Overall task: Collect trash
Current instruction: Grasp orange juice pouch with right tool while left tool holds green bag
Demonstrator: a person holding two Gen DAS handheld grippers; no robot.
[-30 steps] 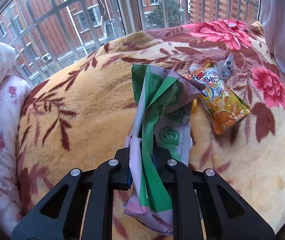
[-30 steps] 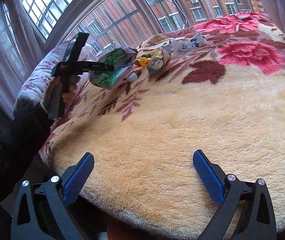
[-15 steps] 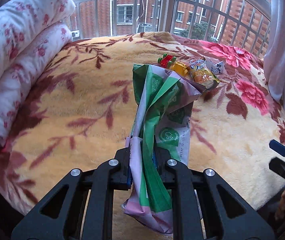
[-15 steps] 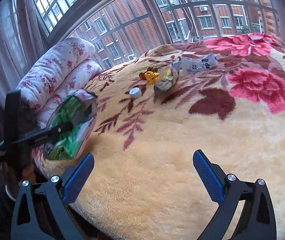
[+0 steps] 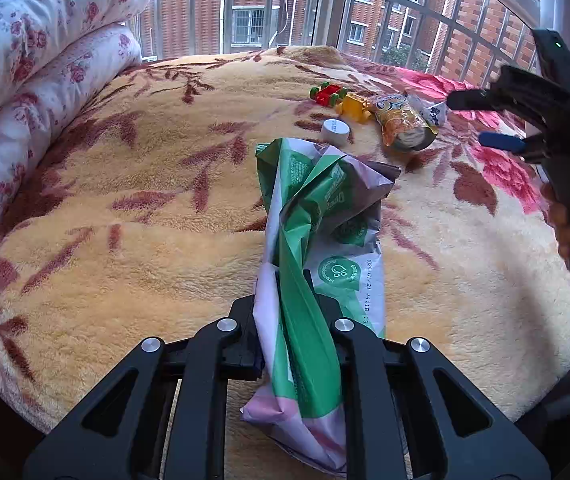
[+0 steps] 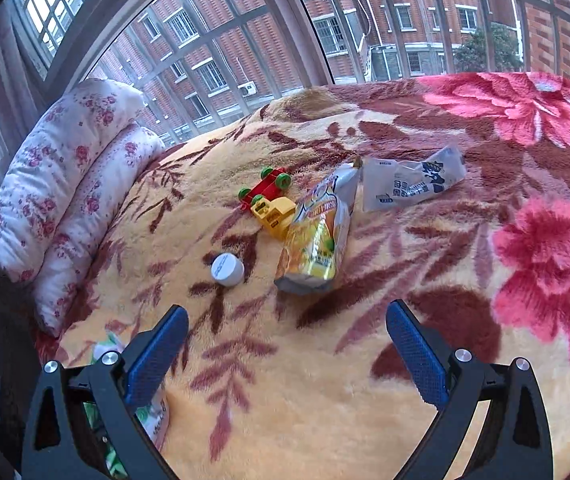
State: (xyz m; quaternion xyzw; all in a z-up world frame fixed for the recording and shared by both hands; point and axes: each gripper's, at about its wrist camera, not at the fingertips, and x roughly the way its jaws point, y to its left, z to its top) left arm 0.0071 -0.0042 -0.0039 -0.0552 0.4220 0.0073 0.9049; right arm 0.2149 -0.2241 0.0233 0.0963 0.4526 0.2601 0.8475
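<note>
A crumpled green and white wrapper [image 5: 317,248] is clamped between the closed jaws of the left gripper [image 5: 290,312], held above the near edge of the bed's floral blanket [image 5: 125,208]. The right gripper [image 6: 287,348] is held wide open and empty over the blanket. Just beyond it an orange juice pouch [image 6: 317,240] is seen, with a white cap [image 6: 227,269] to its left, a toy car [image 6: 269,200] at its far left, and a white packet [image 6: 409,184] at its far right.

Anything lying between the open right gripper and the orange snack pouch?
No: right wrist view shows only bare blanket between right gripper and orange snack pouch.
</note>
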